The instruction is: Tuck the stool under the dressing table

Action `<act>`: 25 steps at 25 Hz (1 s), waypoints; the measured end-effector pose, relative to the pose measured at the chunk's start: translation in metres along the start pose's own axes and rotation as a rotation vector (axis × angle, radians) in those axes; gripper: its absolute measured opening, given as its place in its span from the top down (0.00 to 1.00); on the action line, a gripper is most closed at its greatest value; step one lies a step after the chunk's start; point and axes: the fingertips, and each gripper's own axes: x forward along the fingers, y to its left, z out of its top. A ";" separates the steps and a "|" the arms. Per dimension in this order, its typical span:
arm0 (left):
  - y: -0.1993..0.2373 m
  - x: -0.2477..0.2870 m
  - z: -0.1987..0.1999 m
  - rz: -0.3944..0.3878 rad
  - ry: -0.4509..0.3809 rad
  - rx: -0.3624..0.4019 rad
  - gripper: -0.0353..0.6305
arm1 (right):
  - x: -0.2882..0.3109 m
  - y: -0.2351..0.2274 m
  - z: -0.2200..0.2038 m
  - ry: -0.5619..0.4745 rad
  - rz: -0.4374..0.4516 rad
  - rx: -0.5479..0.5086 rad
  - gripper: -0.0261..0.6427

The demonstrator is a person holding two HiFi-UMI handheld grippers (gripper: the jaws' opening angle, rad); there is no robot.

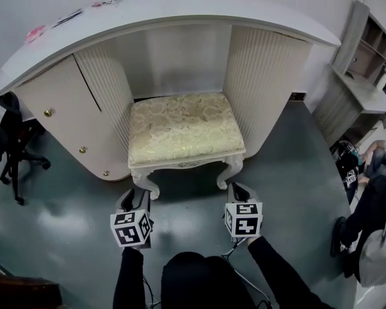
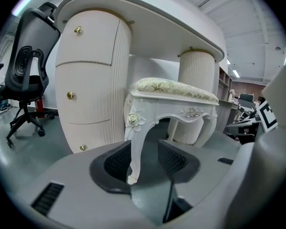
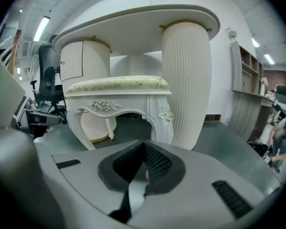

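Stool (image 1: pixel 183 127): cream floral-brocade cushion, white carved frame with rosettes, curved legs. Set well into the kneehole of the dressing table (image 1: pixel 180 11), front legs just outside it.

Dressing table: smooth curved white top, fluted rounded pedestals, small gold knobs (image 1: pixel 47 112).

Left gripper (image 2: pixel 145 156): grey shell, dark ribbed pads, jaws spread, front stool leg (image 2: pixel 136 147) standing between them.

Right gripper (image 3: pixel 144 149): jaws pressed together at the tips, nothing gripped.

Black-and-white square markers on both cubes.

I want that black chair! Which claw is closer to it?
Left. The left claw is at the front corner of the stool nearest the black chair; the right claw is at the other front corner.
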 end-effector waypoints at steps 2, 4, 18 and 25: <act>-0.002 -0.006 0.000 0.002 -0.007 0.001 0.72 | -0.006 -0.001 -0.001 -0.003 0.012 0.018 0.95; -0.005 -0.012 -0.001 0.005 -0.016 0.004 0.82 | -0.012 -0.003 -0.002 -0.007 0.024 0.032 0.95; -0.020 -0.040 -0.006 -0.015 -0.030 -0.019 0.93 | -0.035 0.000 -0.006 -0.006 0.086 0.014 0.96; -0.021 -0.046 -0.005 -0.013 -0.034 -0.035 0.93 | -0.042 0.000 -0.009 0.001 0.095 0.014 0.96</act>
